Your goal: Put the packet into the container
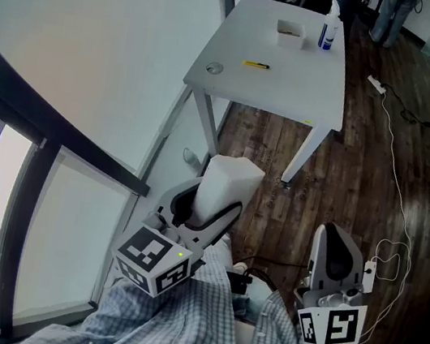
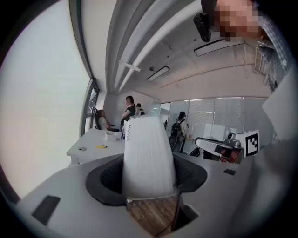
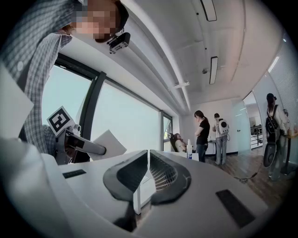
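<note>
A white packet (image 1: 228, 184) stands upright between the jaws of my left gripper (image 1: 207, 207), which is shut on it and held close to my body, above the wooden floor. In the left gripper view the packet (image 2: 146, 158) fills the gap between the dark pads. Beside it on the right, my right gripper (image 1: 336, 248) holds nothing; its jaws meet in the right gripper view (image 3: 148, 162). The small white container (image 1: 289, 34) sits on the far white table (image 1: 295, 91), well ahead of both grippers.
On the table are a white bottle with a blue label (image 1: 329, 27), a yellow pen (image 1: 256, 65) and a small round object (image 1: 213, 68). A window wall runs along the left. A white cable (image 1: 394, 182) trails over the floor. People stand beyond the table.
</note>
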The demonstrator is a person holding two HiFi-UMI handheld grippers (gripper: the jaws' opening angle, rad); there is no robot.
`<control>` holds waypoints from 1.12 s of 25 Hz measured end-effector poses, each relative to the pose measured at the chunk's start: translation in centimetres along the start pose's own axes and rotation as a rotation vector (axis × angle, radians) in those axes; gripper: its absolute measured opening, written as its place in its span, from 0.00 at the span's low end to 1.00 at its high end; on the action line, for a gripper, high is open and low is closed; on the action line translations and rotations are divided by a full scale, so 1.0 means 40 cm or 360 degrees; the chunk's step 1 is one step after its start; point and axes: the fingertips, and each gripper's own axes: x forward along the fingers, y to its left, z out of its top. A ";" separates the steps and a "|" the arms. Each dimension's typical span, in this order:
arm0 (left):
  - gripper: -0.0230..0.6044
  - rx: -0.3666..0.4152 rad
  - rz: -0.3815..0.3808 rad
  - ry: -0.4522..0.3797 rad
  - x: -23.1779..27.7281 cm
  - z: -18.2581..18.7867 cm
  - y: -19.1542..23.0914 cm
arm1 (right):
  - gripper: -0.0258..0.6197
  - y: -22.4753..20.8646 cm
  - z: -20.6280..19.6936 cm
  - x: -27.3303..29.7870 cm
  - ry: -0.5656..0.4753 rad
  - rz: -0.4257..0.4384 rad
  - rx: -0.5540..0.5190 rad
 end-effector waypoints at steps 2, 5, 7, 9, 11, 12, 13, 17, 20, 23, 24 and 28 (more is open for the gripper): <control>0.48 0.0000 0.0007 0.0000 -0.002 -0.001 0.003 | 0.08 0.008 0.000 0.004 0.0011 0.0018 -0.0028; 0.48 -0.0007 0.0015 -0.0001 -0.004 -0.001 0.003 | 0.08 0.013 0.001 0.007 0.0023 0.0035 -0.0041; 0.48 -0.0006 0.0016 -0.0002 -0.004 0.001 0.001 | 0.08 0.013 0.001 0.007 0.0029 0.0038 -0.0040; 0.48 -0.0003 0.0016 -0.0003 -0.004 0.003 0.000 | 0.08 0.014 0.002 0.007 0.0029 0.0041 -0.0039; 0.48 0.0000 0.0019 -0.0001 -0.004 0.003 0.000 | 0.08 0.011 0.002 0.005 0.0025 0.0039 -0.0033; 0.48 0.0002 0.0022 0.0000 -0.004 0.002 0.000 | 0.08 0.008 0.001 0.004 0.0023 0.0031 -0.0025; 0.48 0.0004 0.0023 0.0002 -0.004 0.001 0.000 | 0.08 0.003 -0.001 0.003 0.0024 0.0018 -0.0015; 0.48 0.0008 0.0026 0.0011 -0.005 -0.001 0.001 | 0.08 -0.013 -0.007 0.005 0.0034 -0.0030 0.0018; 0.48 0.0014 0.0027 0.0025 -0.003 -0.003 0.005 | 0.08 -0.014 -0.009 0.012 0.0036 -0.0034 0.0031; 0.48 0.0008 0.0023 0.0036 0.003 -0.008 0.015 | 0.08 -0.009 -0.012 0.020 0.0030 -0.0031 0.0041; 0.48 0.0004 0.0020 0.0039 0.007 -0.009 0.019 | 0.07 -0.008 -0.013 0.022 0.0028 -0.0032 0.0043; 0.48 -0.0003 0.0008 0.0047 0.025 -0.009 0.032 | 0.06 -0.012 -0.020 0.028 0.0040 -0.0045 0.0039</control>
